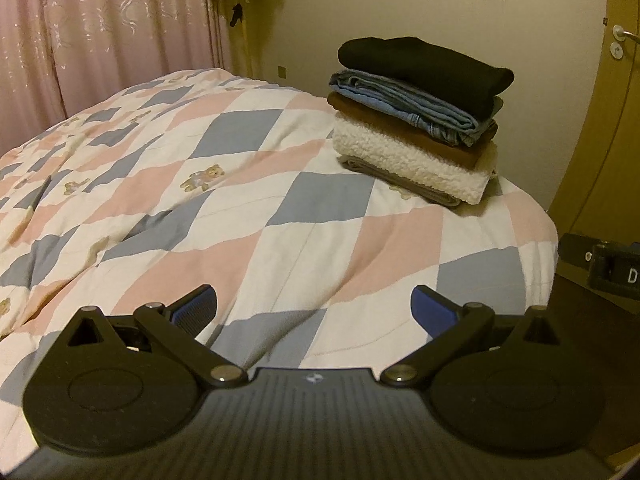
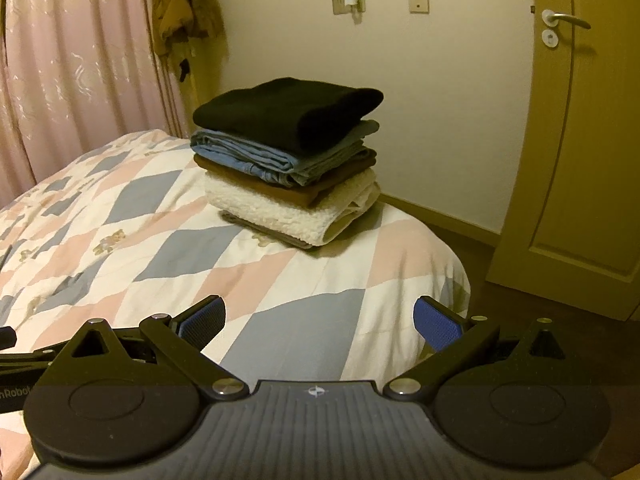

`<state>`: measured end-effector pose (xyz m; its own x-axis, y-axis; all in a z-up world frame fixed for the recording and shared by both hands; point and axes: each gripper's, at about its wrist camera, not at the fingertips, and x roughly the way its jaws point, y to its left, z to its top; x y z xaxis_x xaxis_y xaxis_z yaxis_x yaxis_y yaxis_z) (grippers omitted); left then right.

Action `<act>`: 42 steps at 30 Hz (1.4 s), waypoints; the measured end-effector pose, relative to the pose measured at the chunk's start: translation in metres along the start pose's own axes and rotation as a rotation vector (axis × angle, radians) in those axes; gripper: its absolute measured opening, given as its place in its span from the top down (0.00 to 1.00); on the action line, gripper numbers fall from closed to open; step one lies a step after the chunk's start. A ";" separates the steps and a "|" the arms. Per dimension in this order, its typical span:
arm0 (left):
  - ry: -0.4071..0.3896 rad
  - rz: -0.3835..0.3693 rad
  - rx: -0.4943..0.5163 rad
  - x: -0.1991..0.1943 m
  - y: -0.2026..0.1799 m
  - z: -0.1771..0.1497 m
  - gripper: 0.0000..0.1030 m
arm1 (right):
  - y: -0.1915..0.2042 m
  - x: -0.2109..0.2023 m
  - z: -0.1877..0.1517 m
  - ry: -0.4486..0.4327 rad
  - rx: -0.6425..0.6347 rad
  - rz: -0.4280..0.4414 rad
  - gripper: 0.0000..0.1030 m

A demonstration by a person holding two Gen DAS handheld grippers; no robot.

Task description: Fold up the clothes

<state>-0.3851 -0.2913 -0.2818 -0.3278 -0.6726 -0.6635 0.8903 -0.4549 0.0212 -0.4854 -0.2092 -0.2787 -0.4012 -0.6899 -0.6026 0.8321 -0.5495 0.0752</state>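
- Left wrist view only: part of the right hand-held gripper (image 1: 608, 266) cuts in at the right edge, black body with a white letter; its own fingers not seen there
- Right wrist view only: whole door (image 2: 576, 152) with lever handle (image 2: 564, 19), dark floor (image 2: 460, 240) beside the bed; the other device's black arm pokes in at the lower left edge
- Left hand-held gripper (image 1: 314, 306): fingers wide apart, blue pads, nothing between them; hovers over the quilt
- Right hand-held gripper (image 2: 320, 316): fingers also spread wide, empty; over the bed's near corner
- Stack of folded clothes (image 2: 292, 168) sits on the quilt near the bed's far corner by the wall; top to bottom black, blue denim, brown, white fleece, thin grey piece
- Quilt (image 1: 224, 208): pink, grey-blue and white diamonds with small bears; some wrinkles on the left
- Room: pink curtain (image 1: 100, 28), cream wall, sockets (image 2: 350, 4), brown garment (image 2: 180, 4) hanging by the curtain
- Bed edge rounds off right of the stack; wide bare quilt between both grippers and the stack
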 end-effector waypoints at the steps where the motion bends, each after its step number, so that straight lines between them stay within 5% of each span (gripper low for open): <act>1: 0.000 0.001 0.003 0.004 0.000 0.001 0.01 | 0.000 0.004 0.001 0.003 -0.003 -0.004 0.00; 42: 0.019 -0.036 0.100 0.132 -0.049 0.043 0.01 | -0.028 0.127 0.013 0.082 -0.024 -0.037 0.00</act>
<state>-0.4860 -0.3832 -0.3380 -0.3521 -0.6441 -0.6791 0.8419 -0.5350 0.0709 -0.5650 -0.2877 -0.3469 -0.4000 -0.6279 -0.6676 0.8266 -0.5618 0.0330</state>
